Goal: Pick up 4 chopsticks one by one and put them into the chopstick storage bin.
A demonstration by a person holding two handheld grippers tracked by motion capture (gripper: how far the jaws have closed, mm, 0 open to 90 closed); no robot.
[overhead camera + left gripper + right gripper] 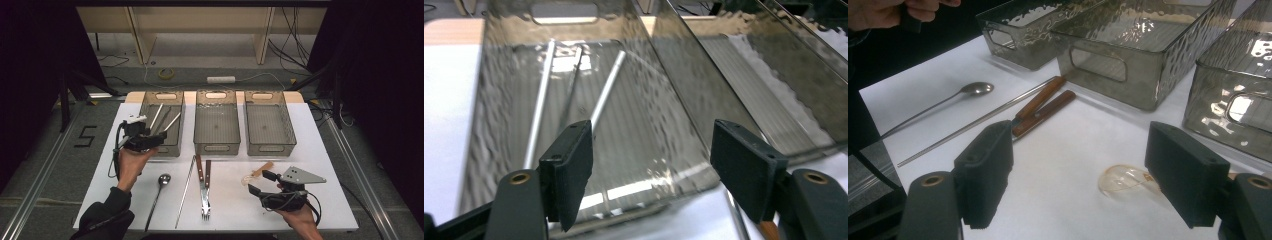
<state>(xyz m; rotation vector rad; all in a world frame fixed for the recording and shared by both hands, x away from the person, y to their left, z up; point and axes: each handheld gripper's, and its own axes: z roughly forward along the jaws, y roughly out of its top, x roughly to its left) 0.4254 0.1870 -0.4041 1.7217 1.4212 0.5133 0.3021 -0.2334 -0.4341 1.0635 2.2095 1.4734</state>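
Observation:
My left gripper (152,137) (651,170) hovers open over the near end of the left smoky plastic bin (150,100) (499,100), with nothing between its jaws. Inside that bin lie three metal rods (165,120) (540,107). My right gripper (261,182) (1088,185) stands open at the front right of the white table (325,165). Just beyond its jaws lies a clear spoon with a wooden handle (255,174) (1123,184), not touched by them.
The middle bin (216,95) and the right bin (263,95) stand beside the left one. On the table lie a metal spoon (160,192) (975,89), a long metal rod (185,192) (978,122) and two wooden-handled forks (204,185) (1043,107).

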